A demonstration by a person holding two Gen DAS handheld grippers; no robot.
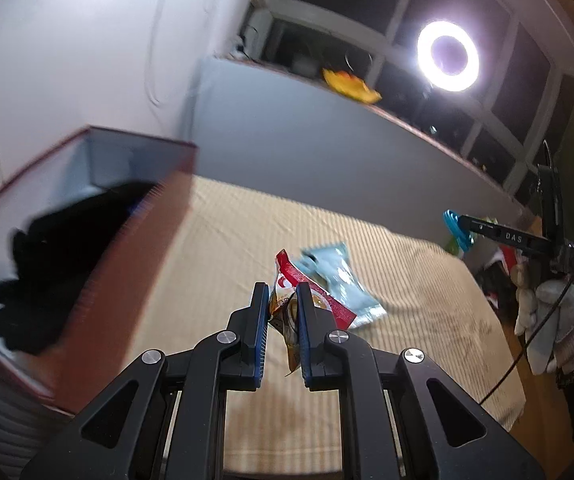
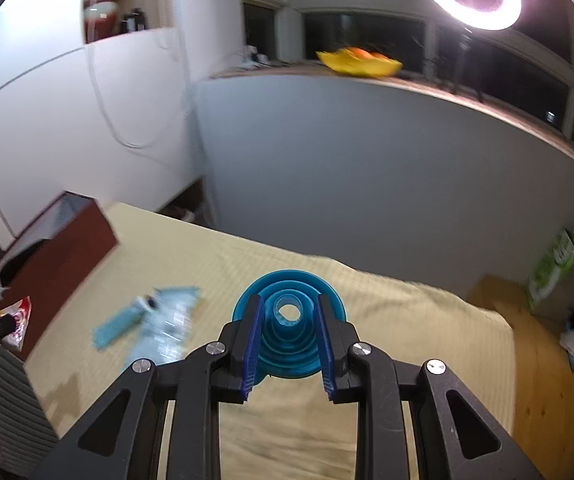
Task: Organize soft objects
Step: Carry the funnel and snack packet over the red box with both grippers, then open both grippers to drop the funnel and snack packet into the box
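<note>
While the brown box (image 1: 99, 264) takes up the left side of the left wrist view, its open top shows dark cloth (image 1: 47, 276) piled inside and its near wall stands close beside the left gripper (image 1: 283, 312), so room on that side is tight. Box sits on the left edge of the beige bedspread (image 1: 427, 312); past its far corner there is only white wall. Left gripper is clenched on a red-and-white snack packet (image 1: 287, 320), pads pressing both faces, packet hanging crumpled between the fingers and off the cloth. Just beyond it a pale blue packet (image 1: 339, 284) lies flat on the bedspread, with open cloth around it. Grey partition wall (image 1: 327, 140) bounds the far edge of the bed, a yellow dish (image 1: 351, 86) on its ledge, ring light (image 1: 448, 55) above. Far right in that view: a gloved hand (image 1: 559, 324) carries the other tool clear of the bed edge, something blue at its tip. Right wrist view: box far left, pale blue packet on the cloth left of the fingers. Right gripper (image 2: 287, 340) is grasping a blue collapsible funnel (image 2: 289, 320), pads against its ribbed cone, wide rim facing away, held above the bedspread. Right of it, free cloth, then the bed's right edge and wooden floor (image 2: 547, 380) with clutter in the corner. Both grippers point downward at a slant.
</note>
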